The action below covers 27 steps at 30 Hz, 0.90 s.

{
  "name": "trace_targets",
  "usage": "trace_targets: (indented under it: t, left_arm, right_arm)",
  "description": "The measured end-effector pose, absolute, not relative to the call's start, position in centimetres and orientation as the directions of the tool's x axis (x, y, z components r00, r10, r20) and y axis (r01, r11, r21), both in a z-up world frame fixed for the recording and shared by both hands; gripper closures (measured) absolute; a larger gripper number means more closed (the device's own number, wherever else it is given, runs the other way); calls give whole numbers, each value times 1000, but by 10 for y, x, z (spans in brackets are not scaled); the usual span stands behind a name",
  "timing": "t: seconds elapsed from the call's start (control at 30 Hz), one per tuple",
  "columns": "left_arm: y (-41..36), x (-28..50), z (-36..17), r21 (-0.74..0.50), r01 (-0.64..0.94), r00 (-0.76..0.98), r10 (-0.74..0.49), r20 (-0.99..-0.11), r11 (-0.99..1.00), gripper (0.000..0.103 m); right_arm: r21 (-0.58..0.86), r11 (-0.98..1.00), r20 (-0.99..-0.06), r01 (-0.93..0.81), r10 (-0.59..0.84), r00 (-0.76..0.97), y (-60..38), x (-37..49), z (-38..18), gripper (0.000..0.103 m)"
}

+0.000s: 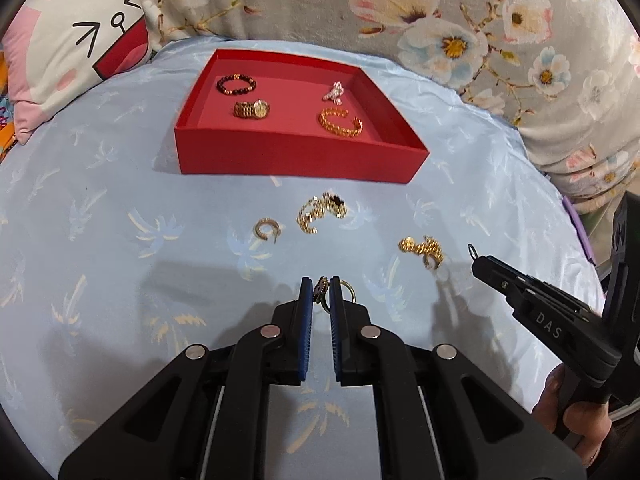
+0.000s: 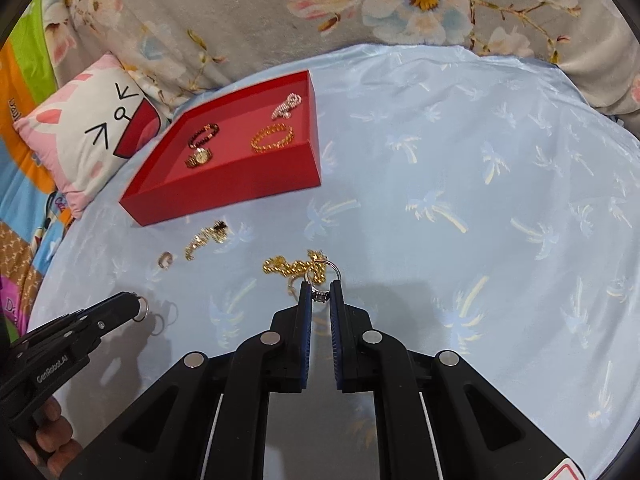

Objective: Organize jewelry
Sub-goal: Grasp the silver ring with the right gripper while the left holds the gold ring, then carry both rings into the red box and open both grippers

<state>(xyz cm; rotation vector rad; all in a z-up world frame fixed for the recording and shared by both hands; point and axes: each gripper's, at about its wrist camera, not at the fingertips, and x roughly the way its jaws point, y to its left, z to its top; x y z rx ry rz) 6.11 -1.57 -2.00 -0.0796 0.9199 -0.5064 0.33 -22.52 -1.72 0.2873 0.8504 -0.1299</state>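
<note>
My left gripper (image 1: 322, 295) is shut on a gold ring with a dark stone top (image 1: 321, 288), held just above the blue cloth. My right gripper (image 2: 320, 291) is shut on a thin silver ring (image 2: 319, 296), above a heap of gold chain (image 2: 288, 268). Each gripper also shows in the other's view: the right gripper (image 1: 477, 259) at the right, the left gripper (image 2: 134, 303) at the lower left. The red box (image 1: 300, 162) holds a beaded bracelet (image 1: 236, 84), a gold watch (image 1: 252, 110), a crystal brooch (image 1: 334, 92) and a gold bangle (image 1: 340, 122).
Loose on the cloth in front of the box lie a small gold cuff (image 1: 269, 229), a chain bracelet with a black charm (image 1: 320, 212) and the gold chain heap (image 1: 424, 250). A cartoon pillow (image 1: 80, 48) and a floral blanket (image 1: 480, 32) border the cloth behind.
</note>
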Motion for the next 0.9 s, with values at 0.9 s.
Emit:
trace_targets:
  t: [0.9]
  left_arm:
    - [-30, 216, 20, -277, 363, 577, -448, -683, 890, 95]
  right_arm:
    - [212, 974, -740, 83, 104, 664, -197, 167, 14, 95]
